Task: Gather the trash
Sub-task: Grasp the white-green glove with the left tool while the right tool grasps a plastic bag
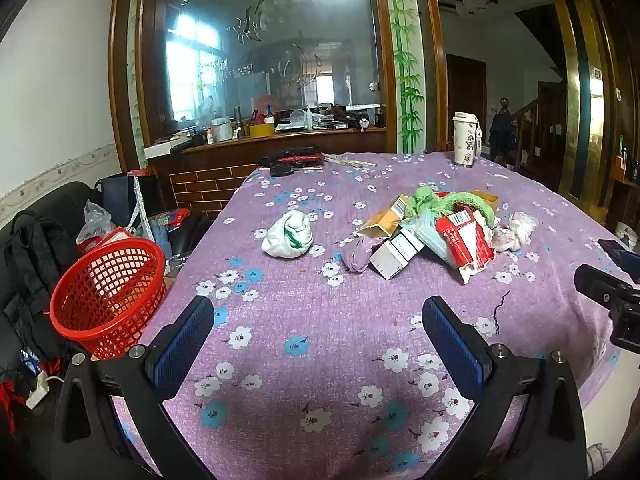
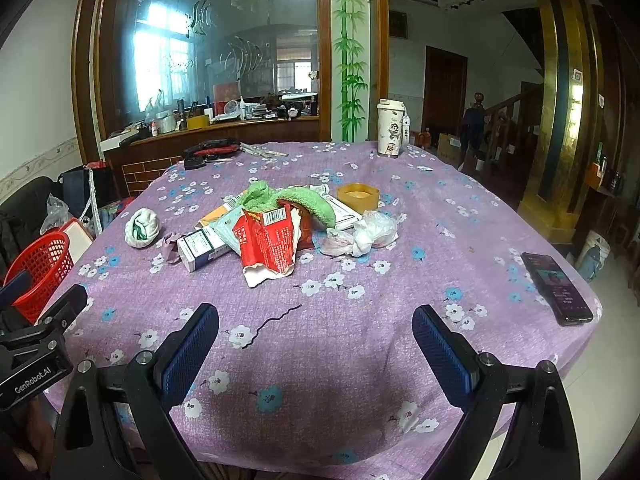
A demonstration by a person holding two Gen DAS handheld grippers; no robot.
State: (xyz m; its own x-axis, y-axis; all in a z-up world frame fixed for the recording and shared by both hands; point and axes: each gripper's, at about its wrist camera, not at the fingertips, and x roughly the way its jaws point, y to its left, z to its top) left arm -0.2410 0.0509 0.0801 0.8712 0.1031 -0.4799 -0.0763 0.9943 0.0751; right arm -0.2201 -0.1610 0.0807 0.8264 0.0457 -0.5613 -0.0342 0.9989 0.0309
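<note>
A trash pile lies mid-table: a torn red carton, a white-blue box, a green cloth, crumpled white plastic and a crumpled purple scrap. A white balled wad lies apart to the left. A red mesh basket stands off the table's left edge. My left gripper is open and empty above the near cloth. My right gripper is open and empty, also short of the pile.
The table has a purple floral cloth. A black phone lies near the right edge. A white tumbler and dark tools stand at the far side. A yellow lid sits behind the pile.
</note>
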